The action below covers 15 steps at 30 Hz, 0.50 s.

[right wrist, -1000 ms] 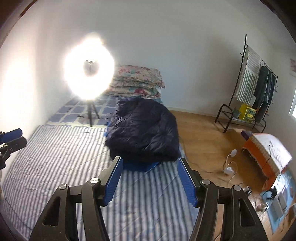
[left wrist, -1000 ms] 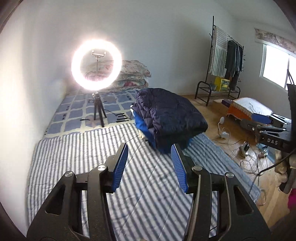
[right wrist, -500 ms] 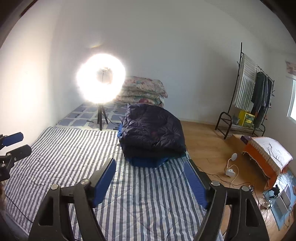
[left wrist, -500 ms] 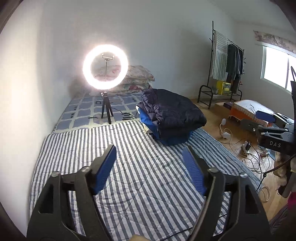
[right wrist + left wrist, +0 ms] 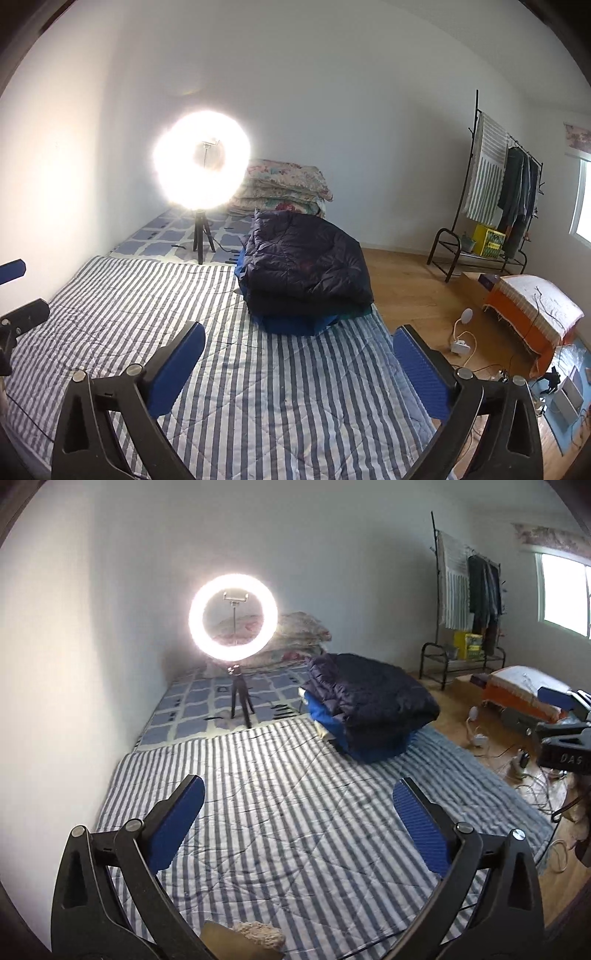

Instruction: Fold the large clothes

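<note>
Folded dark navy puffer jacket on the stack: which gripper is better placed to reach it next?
Probably the right gripper: the folded dark navy puffer jacket lies almost straight ahead of its opening, empty jaws, while from the left gripper it sits off to the right.

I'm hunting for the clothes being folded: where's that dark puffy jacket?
The jacket lies folded on a blue garment, at the far end of the striped quilt, in front of the pillows and right of the ring light.

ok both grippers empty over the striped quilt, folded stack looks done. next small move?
Probably pull both back to fetch the next garment. The left gripper and right gripper are opening with nothing between the pads, the dark jacket lies folded atop the stack, and the striped quilt ahead holds nothing unfolded.
</note>
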Each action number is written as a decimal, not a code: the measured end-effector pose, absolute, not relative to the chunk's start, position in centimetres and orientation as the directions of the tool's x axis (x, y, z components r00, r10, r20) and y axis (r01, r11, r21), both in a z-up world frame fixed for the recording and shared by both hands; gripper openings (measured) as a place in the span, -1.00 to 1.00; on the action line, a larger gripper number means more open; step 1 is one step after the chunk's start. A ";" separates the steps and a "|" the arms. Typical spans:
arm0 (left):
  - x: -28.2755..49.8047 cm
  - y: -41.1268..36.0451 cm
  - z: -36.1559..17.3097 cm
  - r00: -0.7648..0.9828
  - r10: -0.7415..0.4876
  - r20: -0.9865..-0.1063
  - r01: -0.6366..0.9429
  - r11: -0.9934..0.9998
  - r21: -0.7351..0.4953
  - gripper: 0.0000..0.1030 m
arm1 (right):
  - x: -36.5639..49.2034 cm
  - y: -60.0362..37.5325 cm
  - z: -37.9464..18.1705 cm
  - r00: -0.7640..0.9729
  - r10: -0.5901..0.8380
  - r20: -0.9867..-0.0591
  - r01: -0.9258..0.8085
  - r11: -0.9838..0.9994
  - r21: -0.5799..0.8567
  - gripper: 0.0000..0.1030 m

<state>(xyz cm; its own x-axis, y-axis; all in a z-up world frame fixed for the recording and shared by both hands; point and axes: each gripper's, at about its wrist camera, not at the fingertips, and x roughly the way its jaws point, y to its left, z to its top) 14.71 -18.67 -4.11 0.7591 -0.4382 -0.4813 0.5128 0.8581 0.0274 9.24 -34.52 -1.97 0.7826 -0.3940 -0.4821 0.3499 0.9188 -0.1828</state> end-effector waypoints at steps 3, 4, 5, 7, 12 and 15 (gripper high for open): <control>14.9 -18.7 -4.5 0.754 -0.435 -0.492 0.514 0.857 0.030 1.00 | 9.5 -34.5 -2.2 0.783 -0.391 -0.483 0.355 0.920 -0.169 1.00; 15.0 -18.7 -4.5 0.754 -0.433 -0.493 0.513 0.858 0.031 1.00 | 9.6 -34.5 -2.2 0.784 -0.394 -0.481 0.357 0.918 -0.169 1.00; 14.9 -18.7 -4.4 0.756 -0.431 -0.492 0.510 0.859 0.032 1.00 | 9.7 -34.5 -2.2 0.784 -0.396 -0.477 0.361 0.917 -0.169 1.00; 14.9 -18.6 -4.4 0.766 -0.422 -0.485 0.501 0.865 0.039 1.00 | 9.7 -34.4 -2.4 0.785 -0.394 -0.478 0.360 0.918 -0.165 1.00; 14.9 -18.5 -4.4 0.769 -0.413 -0.488 0.493 0.869 0.041 1.00 | 9.9 -34.4 -2.9 0.781 -0.395 -0.484 0.357 0.918 -0.172 1.00; 14.9 -18.7 -4.6 0.763 -0.417 -0.493 0.501 0.865 0.044 1.00 | 10.1 -34.3 -3.0 0.780 -0.393 -0.486 0.355 0.919 -0.173 0.99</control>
